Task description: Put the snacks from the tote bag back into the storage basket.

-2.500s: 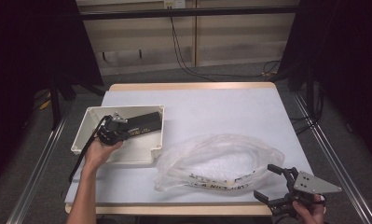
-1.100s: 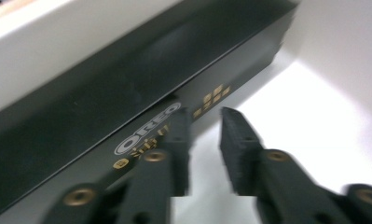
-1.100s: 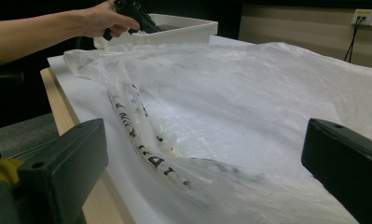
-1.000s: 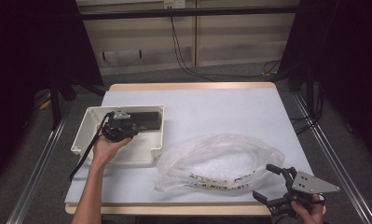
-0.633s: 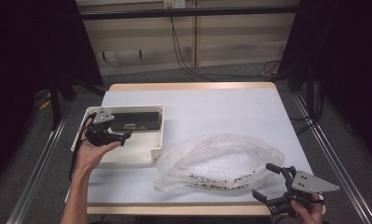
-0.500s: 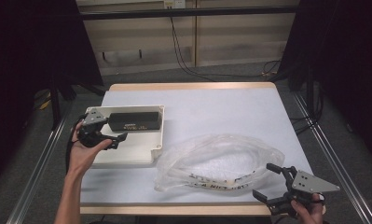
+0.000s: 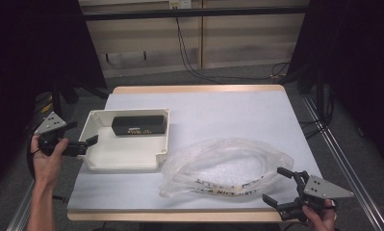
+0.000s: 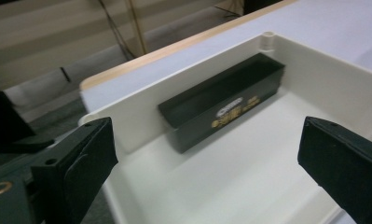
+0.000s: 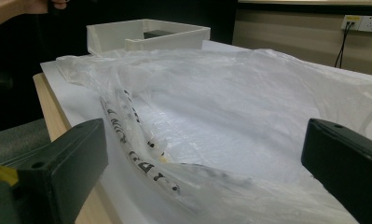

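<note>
From the high view, my left gripper (image 7: 82,143) sits off the table's (image 7: 237,110) left edge, just beside the outer wall of the cream plastic tray (image 7: 127,159); its jaws stand apart with nothing between them, having just been opening. The black box (image 7: 137,125) lies inside the tray against its far wall, lengthwise, well clear of my jaws. My right gripper (image 7: 281,187) rests at the table's near right corner, jaws wide apart, their tips just beside the edge of the clear plastic bag (image 7: 228,166), which sprawls crumpled across the near middle of the table, beside the tray's right wall; I cannot tell from here whether the tips touch it.

In the left gripper view, I look over the tray's (image 8: 221,186) near wall into its bare floor; the black box (image 8: 221,109) stands on its long side against the far wall, and here its gold lettering shows, which the high view leaves a blur; my two jaws frame it from either side, far apart and empty.

In the right gripper view, the bag (image 9: 249,102) spreads between my open jaws, untouched by either; the black print along its folded edge reads larger here, though not legibly; the tray (image 9: 146,35) rises behind it, and a hand (image 9: 20,7) shows in the top left corner.
</note>
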The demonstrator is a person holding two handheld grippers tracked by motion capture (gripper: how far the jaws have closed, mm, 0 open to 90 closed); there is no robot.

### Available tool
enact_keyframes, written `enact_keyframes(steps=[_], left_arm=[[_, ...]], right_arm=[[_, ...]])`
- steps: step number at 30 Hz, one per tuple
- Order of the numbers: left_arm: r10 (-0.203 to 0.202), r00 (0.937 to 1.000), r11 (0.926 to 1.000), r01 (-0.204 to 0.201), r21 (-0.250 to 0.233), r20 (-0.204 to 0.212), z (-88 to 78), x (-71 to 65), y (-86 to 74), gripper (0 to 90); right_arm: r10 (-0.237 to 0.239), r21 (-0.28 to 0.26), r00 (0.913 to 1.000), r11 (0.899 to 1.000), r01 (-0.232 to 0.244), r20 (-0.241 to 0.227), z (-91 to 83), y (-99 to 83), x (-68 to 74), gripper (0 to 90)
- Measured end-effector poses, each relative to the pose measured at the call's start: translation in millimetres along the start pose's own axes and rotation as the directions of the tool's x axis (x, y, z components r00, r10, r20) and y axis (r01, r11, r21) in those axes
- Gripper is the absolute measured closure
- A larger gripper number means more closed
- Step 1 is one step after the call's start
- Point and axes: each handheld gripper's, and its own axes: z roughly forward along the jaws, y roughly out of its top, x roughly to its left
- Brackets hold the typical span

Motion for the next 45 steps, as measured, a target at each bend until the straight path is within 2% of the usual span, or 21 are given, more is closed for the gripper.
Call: enact_keyframes(steps=[1,3,4,6,7,10,11,15,16,18,21,23,24,30,34,35,37,39,41,42,45], left_arm=[[0.004,1.0000,1.0000,-0.004,-0.001,0.008,-3.0,4.0,-2.1,4.1],[-0.008,0.9999,0.9997,0.008,-0.022,-0.013,-8.3,9.7,-6.3,4.1],[-0.013,0.9999,0.9995,0.013,-0.030,-0.003,-10.6,12.4,-8.0,4.2],[-0.024,0.9996,0.9994,0.023,-0.025,-0.016,-15.0,15.3,-10.0,4.2],[-0.017,0.9997,0.9995,0.016,-0.027,-0.019,-18.2,15.8,-10.7,4.1],[0.032,0.9989,0.9994,-0.032,0.016,-0.034,-24.1,12.2,-11.4,4.2],[0.035,0.9989,0.9991,-0.034,0.025,-0.031,-26.6,12.6,-10.9,4.2],[-0.028,0.9978,0.9993,0.027,-0.026,-0.061,-36.4,8.7,-10.5,4.0],[-0.042,0.9970,0.9985,0.040,-0.038,-0.065,-36.8,3.5,-11.3,3.8],[-0.043,0.9973,0.9980,0.040,-0.049,-0.060,-37.2,-8.9,-13.9,3.6],[-0.051,0.9979,0.9946,0.047,-0.092,-0.040,-38.7,-27.6,-17.1,3.5],[-0.050,0.9977,0.9949,0.045,-0.091,-0.046,-38.7,-37.9,-17.0,3.0],[-0.043,0.9969,0.9953,0.038,-0.089,-0.066,-38.7,-43.1,-16.4,3.0],[-0.029,0.9963,0.9911,0.018,-0.132,-0.081,-33.7,-71.3,-14.3,2.1],[-0.052,0.9971,0.9838,0.041,-0.174,-0.056,-31.2,-89.3,-13.1,2.1],[-0.059,0.9964,0.9836,0.047,-0.174,-0.062,-30.5,-93.6,-13.1,2.0],[-0.085,0.9959,0.9814,0.079,-0.175,-0.030,-30.0,-99.7,-13.8,1.7],[-0.095,0.9945,0.9776,0.085,-0.192,-0.043,-29.7,-108.4,-15.2,1.8],[-0.097,0.9950,0.9766,0.091,-0.195,-0.024,-27.5,-115.5,-16.8,1.5],[-0.109,0.9938,0.9730,0.101,-0.208,-0.025,-25.3,-119.8,-18.2,1.5],[-0.104,0.9945,0.9748,0.102,-0.198,-0.001,-17.2,-130.5,-24.5,1.3]], right_arm=[[0.000,-0.001,1.0000,1.000,0.000,0.000,0.3,0.0,-0.2,0.0],[0.003,0.001,1.0000,1.000,-0.003,0.001,1.3,0.0,0.1,0.0],[0.006,0.002,1.0000,1.000,-0.006,0.002,1.6,0.1,0.6,0.0],[0.002,0.000,1.0000,1.000,-0.002,-0.003,2.0,0.0,1.0,0.0],[0.001,0.003,1.0000,1.000,-0.001,-0.004,1.7,0.0,1.3,0.0],[0.003,-0.001,1.0000,1.000,-0.003,0.002,1.2,-0.1,1.8,0.0],[0.004,-0.003,1.0000,1.000,-0.004,0.002,1.1,-0.3,1.4,0.0],[0.003,0.000,1.0000,1.000,-0.003,-0.001,2.1,0.0,0.8,0.0],[0.000,-0.001,1.0000,1.000,0.000,-0.001,2.6,0.2,0.6,0.0],[0.002,-0.001,1.0000,1.000,-0.002,0.004,2.7,0.6,0.8,0.0],[0.001,-0.005,1.0000,1.000,-0.001,0.008,2.6,0.6,0.3,0.0],[0.004,-0.005,0.9999,1.000,-0.004,0.010,2.5,0.6,0.3,0.0],[0.006,-0.003,0.9999,1.000,-0.005,0.010,2.3,0.6,0.4,0.0],[0.008,-0.006,0.9999,1.000,-0.007,0.010,-1.6,0.4,-0.9,0.0],[0.010,-0.016,0.9997,1.000,-0.009,0.023,-4.2,0.3,-2.8,0.0],[0.011,-0.015,0.9996,1.000,-0.011,0.026,-4.5,0.3,-2.8,0.0],[0.014,-0.016,0.9997,1.000,-0.014,0.022,-5.1,0.4,-3.3,0.0],[0.011,-0.011,0.9997,1.000,-0.011,0.020,-5.0,0.4,-3.8,0.0],[0.007,-0.010,0.9997,1.000,-0.006,0.023,-4.7,0.3,-4.6,0.0],[0.011,-0.011,0.9997,1.000,-0.011,0.022,-4.8,0.2,-4.9,0.0],[0.007,-0.012,0.9996,1.000,-0.007,0.028,-5.6,0.3,-4.8,0.0]])
